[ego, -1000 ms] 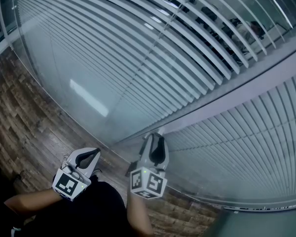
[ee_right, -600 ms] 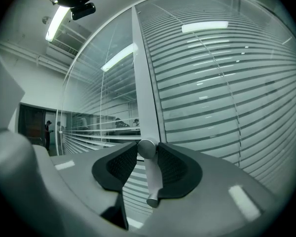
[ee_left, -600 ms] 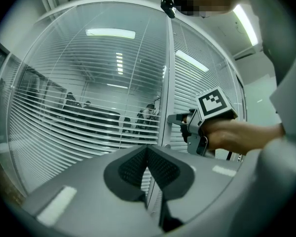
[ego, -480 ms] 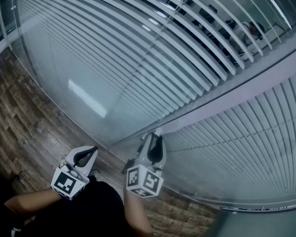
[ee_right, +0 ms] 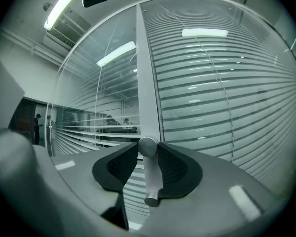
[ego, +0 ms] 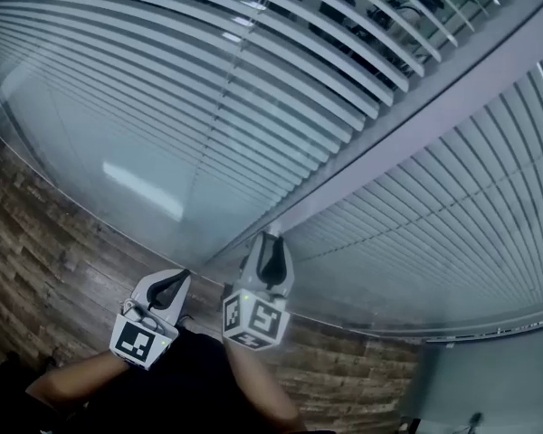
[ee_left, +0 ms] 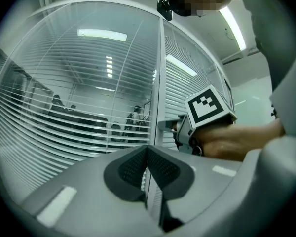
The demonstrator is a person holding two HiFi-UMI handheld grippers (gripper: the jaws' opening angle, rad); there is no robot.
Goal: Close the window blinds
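The slatted blinds [ego: 253,107] sit behind glass, left panel slats partly open, with people visible through them; the right panel [ego: 452,233] looks more closed. A grey frame post [ego: 416,125] divides them. A silver control knob on a short rod [ee_right: 151,177] sticks out from the post [ee_right: 145,98]. My right gripper [ee_right: 148,144] has its jaws closing around this knob, both pads touching its round head; in the head view this gripper [ego: 269,240] is up against the post's base. My left gripper [ego: 179,278] hangs lower left, shut and empty [ee_left: 147,153].
A wood-pattern floor [ego: 45,260] runs along the glass wall. The person's dark clothing [ego: 181,378] and forearms fill the bottom of the head view. The right gripper's marker cube [ee_left: 210,107] and hand show in the left gripper view, close to the post.
The view has tilted so the post runs steeper. My right gripper has stayed at the post's base with its jaws narrower. The left gripper has come nearer to it.
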